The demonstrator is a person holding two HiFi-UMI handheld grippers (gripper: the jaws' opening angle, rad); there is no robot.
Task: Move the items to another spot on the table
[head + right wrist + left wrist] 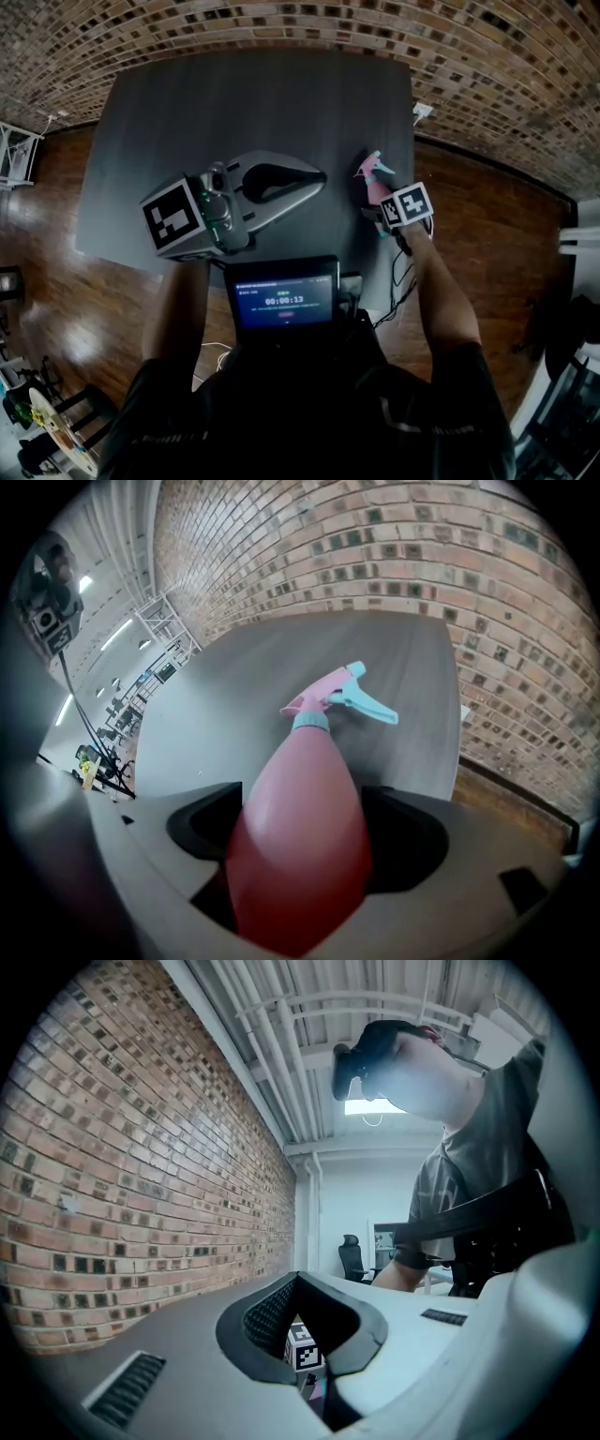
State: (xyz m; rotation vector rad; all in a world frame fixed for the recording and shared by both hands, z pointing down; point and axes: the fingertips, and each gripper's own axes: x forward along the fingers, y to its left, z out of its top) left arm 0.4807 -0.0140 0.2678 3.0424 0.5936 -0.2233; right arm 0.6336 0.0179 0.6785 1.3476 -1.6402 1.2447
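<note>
While right claw (300, 803) grips pink spray bottle (298, 874), left claw (317, 176) closed empty, dark table (262, 103).

Dressed in a dark grey short-sleeved T-shirt (427, 422), black straps (469, 1213) crossing the chest. Pale grey, black-lined left gripper (305, 178) and right gripper (380, 208), each bearing a black-and-white marker cube (175, 217); black cable (405, 269) trailing.
</note>
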